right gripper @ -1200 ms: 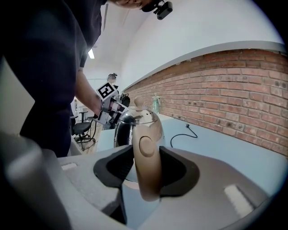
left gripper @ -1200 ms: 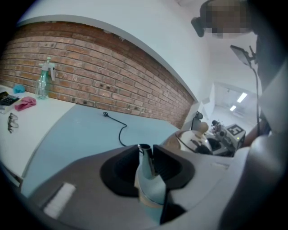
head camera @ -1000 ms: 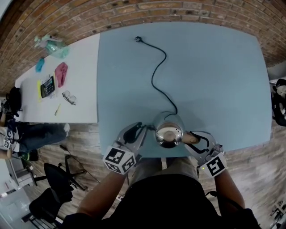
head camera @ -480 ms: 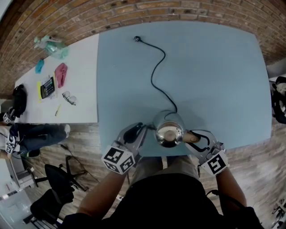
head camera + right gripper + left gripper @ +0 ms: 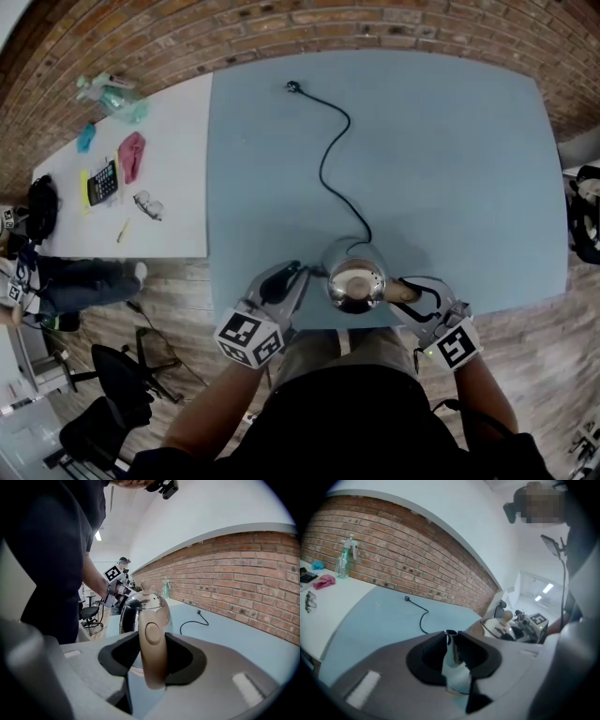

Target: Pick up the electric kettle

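Observation:
A shiny steel electric kettle (image 5: 354, 274) with a beige lid knob stands at the near edge of the blue table (image 5: 450, 169). Its black cord (image 5: 330, 141) runs away to a plug (image 5: 292, 86) at the far side. My left gripper (image 5: 305, 272) is at the kettle's left. In the left gripper view its pads press on the thin metal spout (image 5: 452, 660). My right gripper (image 5: 405, 291) is at the kettle's right, shut on the beige handle (image 5: 152, 653), with the kettle body (image 5: 140, 606) just behind it.
A white table (image 5: 173, 197) adjoins the blue one on the left, with a spray bottle (image 5: 108, 92), a pink cloth (image 5: 129, 155), a calculator (image 5: 100, 182) and glasses (image 5: 145, 203). A black chair (image 5: 122, 389) stands on the wooden floor at the lower left. A brick wall runs behind.

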A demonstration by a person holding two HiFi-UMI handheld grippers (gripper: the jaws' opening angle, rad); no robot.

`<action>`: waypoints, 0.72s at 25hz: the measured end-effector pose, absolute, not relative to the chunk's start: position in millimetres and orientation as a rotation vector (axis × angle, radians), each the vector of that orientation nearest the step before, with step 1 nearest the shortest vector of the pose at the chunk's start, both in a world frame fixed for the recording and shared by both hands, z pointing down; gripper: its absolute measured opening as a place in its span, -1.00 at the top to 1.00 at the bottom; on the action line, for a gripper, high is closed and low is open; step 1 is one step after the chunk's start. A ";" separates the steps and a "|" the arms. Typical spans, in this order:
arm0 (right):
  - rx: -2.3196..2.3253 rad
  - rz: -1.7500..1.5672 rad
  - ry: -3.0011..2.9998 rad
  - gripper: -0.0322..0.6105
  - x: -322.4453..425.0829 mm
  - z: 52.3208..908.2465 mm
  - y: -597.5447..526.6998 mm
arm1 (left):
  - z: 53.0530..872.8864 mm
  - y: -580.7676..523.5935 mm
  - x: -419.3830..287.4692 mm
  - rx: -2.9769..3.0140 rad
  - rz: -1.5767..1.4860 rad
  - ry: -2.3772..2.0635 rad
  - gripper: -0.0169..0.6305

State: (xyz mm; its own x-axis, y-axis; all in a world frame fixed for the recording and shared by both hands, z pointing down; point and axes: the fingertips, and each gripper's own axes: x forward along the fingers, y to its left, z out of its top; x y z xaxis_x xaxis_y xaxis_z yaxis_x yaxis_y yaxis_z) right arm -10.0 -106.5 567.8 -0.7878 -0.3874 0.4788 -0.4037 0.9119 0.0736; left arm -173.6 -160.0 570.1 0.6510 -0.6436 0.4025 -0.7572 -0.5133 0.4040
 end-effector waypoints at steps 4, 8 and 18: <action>0.565 0.036 -2.568 0.39 -10.3 565.0 -106.3 | 568.3 -159.9 -174.1 2.321 0.264 -1.086 0.71; 0.569 0.018 -2.570 0.39 -13.0 557.6 -106.7 | 563.6 -161.4 -176.6 2.318 0.245 -1.089 0.71; 0.585 -0.021 -2.566 0.39 -9.0 538.3 -107.1 | 541.9 -164.2 -172.2 2.373 0.229 -1.079 0.70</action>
State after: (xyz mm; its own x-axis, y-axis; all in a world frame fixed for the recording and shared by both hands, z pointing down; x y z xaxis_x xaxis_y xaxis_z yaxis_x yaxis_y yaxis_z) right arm -9.0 -107.1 538.3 -0.7805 -0.4098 0.4721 -0.4019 0.9074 0.1232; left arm -172.2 -164.2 541.9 0.6686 -0.6535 0.3549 -0.7414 -0.5481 0.3872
